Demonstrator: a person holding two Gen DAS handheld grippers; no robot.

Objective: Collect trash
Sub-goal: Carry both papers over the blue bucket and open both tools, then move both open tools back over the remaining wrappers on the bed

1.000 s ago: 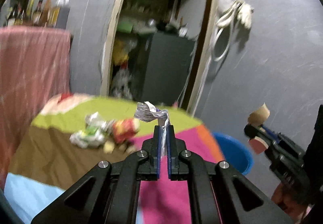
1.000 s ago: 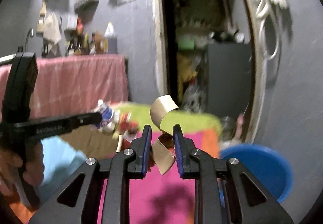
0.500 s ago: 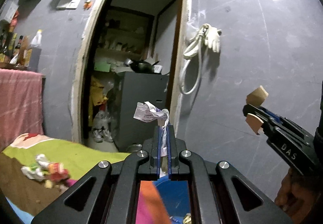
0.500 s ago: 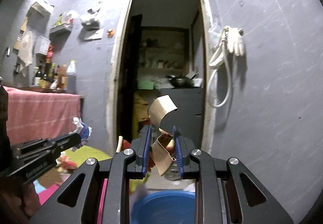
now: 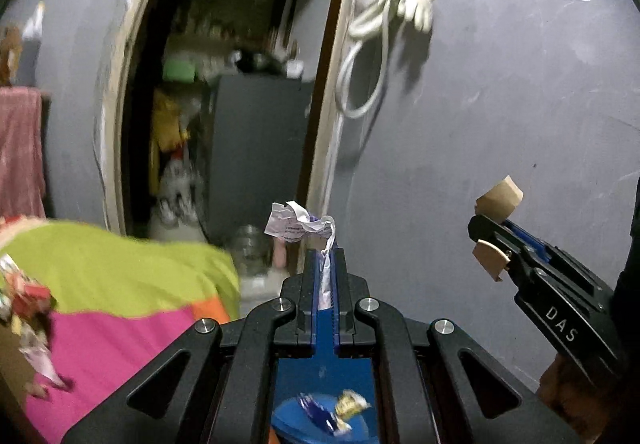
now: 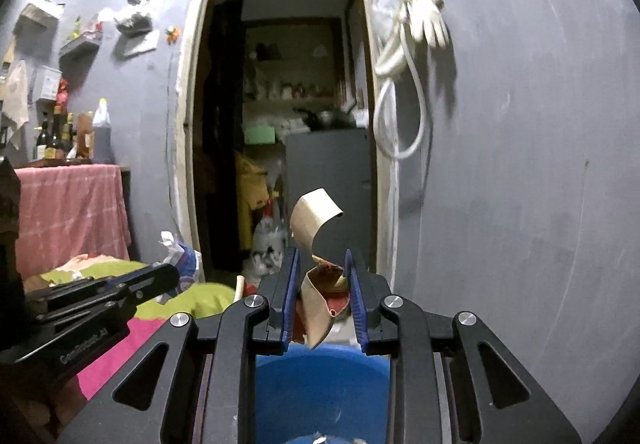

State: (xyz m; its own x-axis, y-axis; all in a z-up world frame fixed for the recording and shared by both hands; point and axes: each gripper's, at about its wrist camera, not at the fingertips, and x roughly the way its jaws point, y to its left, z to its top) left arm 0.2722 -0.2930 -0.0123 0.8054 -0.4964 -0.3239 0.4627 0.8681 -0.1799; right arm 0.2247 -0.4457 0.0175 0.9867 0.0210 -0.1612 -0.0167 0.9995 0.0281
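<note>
The left gripper (image 5: 326, 256) is clamped tight on a crumpled paper scrap (image 5: 298, 228) above the blue basin (image 6: 320, 384) — mostly hidden behind both gripper bodies. The right gripper (image 6: 322, 276) is opening around a curled cardboard strip (image 6: 316, 224) over it — pad contact unclear.

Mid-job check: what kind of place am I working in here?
Most likely a lived-in room of a home, beside a pantry or kitchen store. A doorway opens onto cluttered shelves and a pan on a grey cabinet; bottles stand above a pink cloth, and a blue basin below the grippers takes the trash.
</note>
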